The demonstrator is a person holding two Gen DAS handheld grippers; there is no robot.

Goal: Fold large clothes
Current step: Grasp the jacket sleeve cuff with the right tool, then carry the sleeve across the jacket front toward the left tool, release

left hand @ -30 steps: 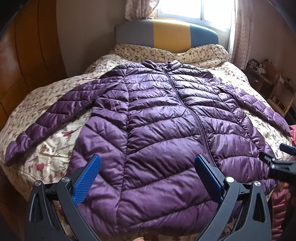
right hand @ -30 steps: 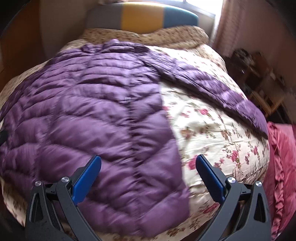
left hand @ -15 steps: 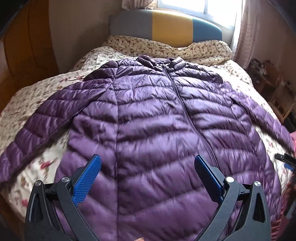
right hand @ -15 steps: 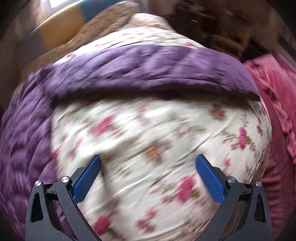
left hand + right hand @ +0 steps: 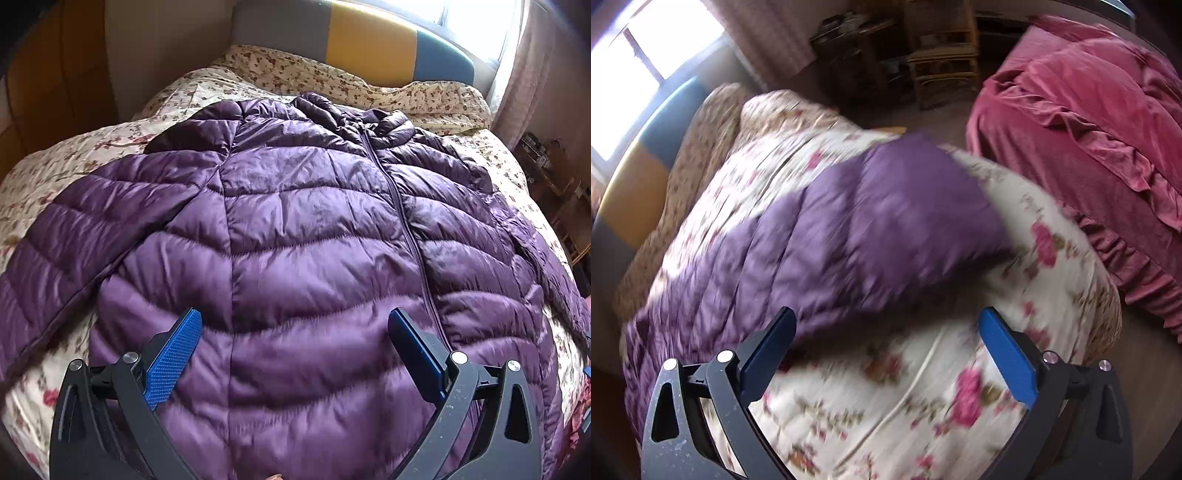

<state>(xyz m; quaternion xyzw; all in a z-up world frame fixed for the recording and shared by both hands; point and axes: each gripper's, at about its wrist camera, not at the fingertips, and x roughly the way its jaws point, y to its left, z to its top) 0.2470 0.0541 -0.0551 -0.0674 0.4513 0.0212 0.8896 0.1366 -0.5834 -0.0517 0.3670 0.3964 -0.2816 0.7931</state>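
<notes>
My left tool (image 5: 293, 363) now hangs closer over the jacket (image 5: 314, 258), while my right tool (image 5: 886, 363) swings off the body toward its sleeve (image 5: 886, 221).

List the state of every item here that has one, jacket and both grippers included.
Purple jacket: spread flat on the bed, front up, zipped shut, unfolded.
Right sleeve: stretched out over the floral quilt.
Left gripper: jaws open, empty, over the jacket's lower front.
Right gripper: jaws open, empty.
</notes>
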